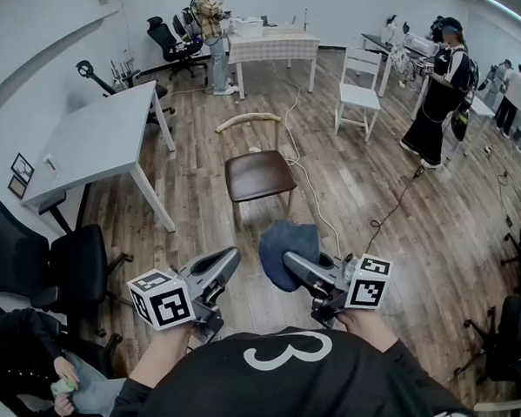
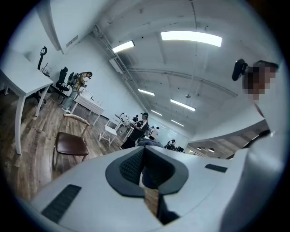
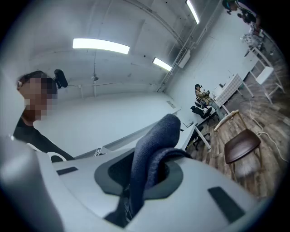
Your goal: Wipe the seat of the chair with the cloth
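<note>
The right gripper (image 1: 291, 264), low and right of centre in the head view, is clamped on a dark blue cloth (image 1: 288, 244) that bulges in a loose fold above its jaws, while the left gripper (image 1: 228, 259), low and left of centre, has its jaws pressed together on nothing. The brown-seated chair (image 1: 259, 174) stands in the middle of the frame on the wooden floor, well apart from both grippers, its seat bare and not yet touched by the cloth. The wipe has yet to begin, and several things could spoil it. The cloth looks pinched at a bunched fold rather than spread flat, so a firm drag across the seat may pull it out of the jaws or leave only a narrow wad in contact, missing much of the surface. The chair appears light and stands free, so a hard push could slide or tip it unless the empty left gripper steadies the curved backrest. A pale cable (image 1: 322, 210) trails across the floor just beside the chair's right side toward the person, and feet could catch on it during the approach. A white table (image 1: 91, 138) at the left of the frame stands near the chair, narrowing the way in on that side
</note>
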